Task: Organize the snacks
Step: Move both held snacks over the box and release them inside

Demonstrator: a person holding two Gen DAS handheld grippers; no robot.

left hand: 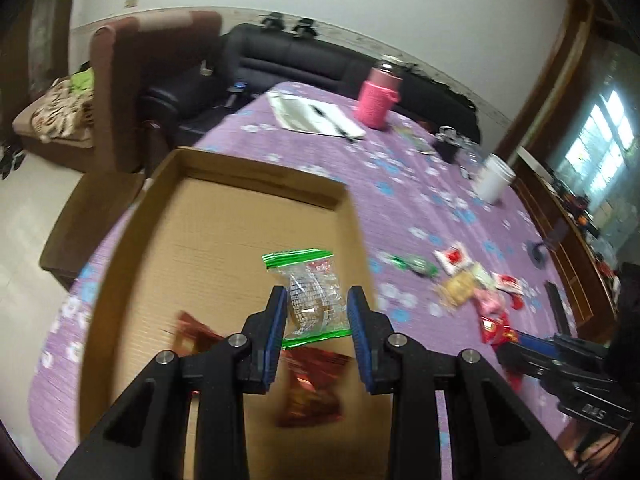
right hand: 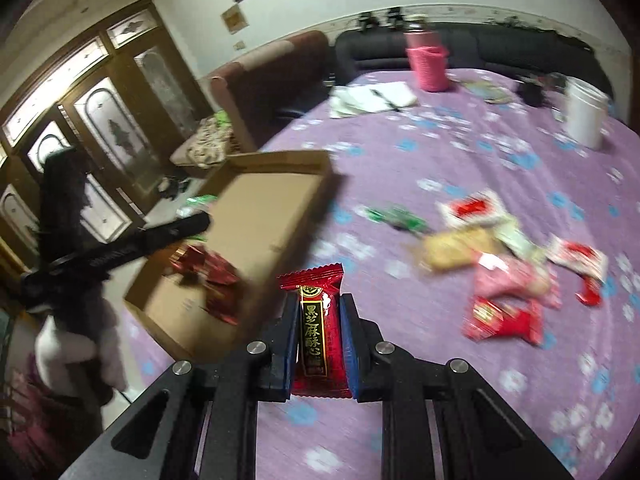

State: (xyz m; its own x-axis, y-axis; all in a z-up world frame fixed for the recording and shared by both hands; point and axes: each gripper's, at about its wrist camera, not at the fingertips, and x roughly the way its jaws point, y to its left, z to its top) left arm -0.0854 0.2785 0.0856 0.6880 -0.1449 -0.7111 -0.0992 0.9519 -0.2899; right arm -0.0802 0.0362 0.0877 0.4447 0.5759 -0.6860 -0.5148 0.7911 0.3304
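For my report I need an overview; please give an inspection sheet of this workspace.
Surface: purple flowered tablecloth.
Job's things: shallow brown cardboard box holding dark red foil packets; loose mixed snack packets on the cloth.
Clutter: pink knitted-sleeve bottle, white plastic tub, white notebook with pen.
Tongs: left tongs around a clear green-edged snack bag; right tongs shut on a red sesame-candy packet.
Cables: nothing seen.
Surroundings: black sofa, brown armchair.

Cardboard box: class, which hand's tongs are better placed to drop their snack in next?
Left. The left tongs hold a clear green-edged snack bag directly over the open brown cardboard box; the right tongs, gripping a red wrapped candy, sit outside its wall.
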